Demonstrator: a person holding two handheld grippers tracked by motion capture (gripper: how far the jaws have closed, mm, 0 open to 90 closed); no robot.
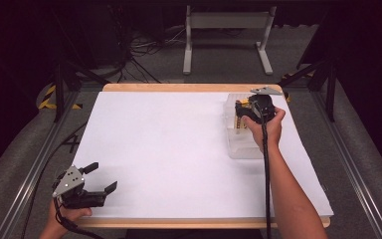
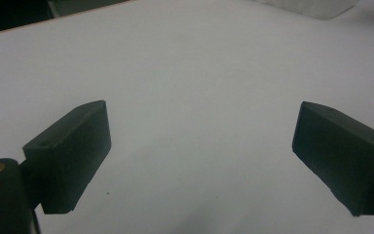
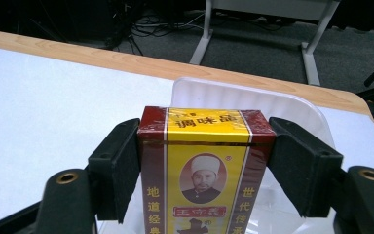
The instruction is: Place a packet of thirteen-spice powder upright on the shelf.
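Clamping the yellow-and-maroon box [image 3: 207, 175], the right tool [image 3: 207, 170] presses both its sides.

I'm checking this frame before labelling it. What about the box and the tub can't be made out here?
- Box bottom: right gripper view, cut off by the lower edge.
- Box in the high view: mostly hidden behind the right gripper and hand.
- Tub contents: hidden behind the box.

Left hand-held gripper [image 1: 101, 178] rests at surface's near-left corner, jaws wide apart. Right hand-held gripper [image 1: 239, 115], arm outstretched twd far-right corner, jaws nearly closed, clamping.
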